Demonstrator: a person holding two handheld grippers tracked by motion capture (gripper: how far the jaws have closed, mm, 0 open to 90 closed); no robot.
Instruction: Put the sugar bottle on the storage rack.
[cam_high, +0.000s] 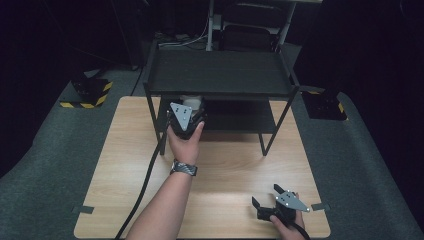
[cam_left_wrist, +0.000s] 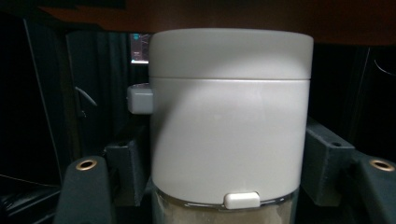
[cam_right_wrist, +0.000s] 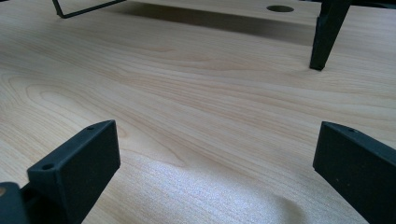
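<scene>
A white canister (cam_left_wrist: 229, 126) with a white lid, small clasps and a clear lower band showing pale contents stands upright between the black jaws of my left gripper (cam_left_wrist: 226, 163), which press on both its sides. In the high view the left gripper (cam_high: 190, 111) holds the canister (cam_high: 192, 100) at the front left of a black two-tier rack (cam_high: 220, 75), just under the top shelf. My right gripper (cam_high: 266, 196) rests low near the table's front right, with jaws spread wide and nothing between them (cam_right_wrist: 217, 140).
The rack stands on a light wooden table (cam_high: 225, 165); one of its black legs (cam_right_wrist: 327, 37) rises ahead of the right gripper. A black cable (cam_high: 145, 185) trails from the left gripper across the table. Grey floor mats surround the table.
</scene>
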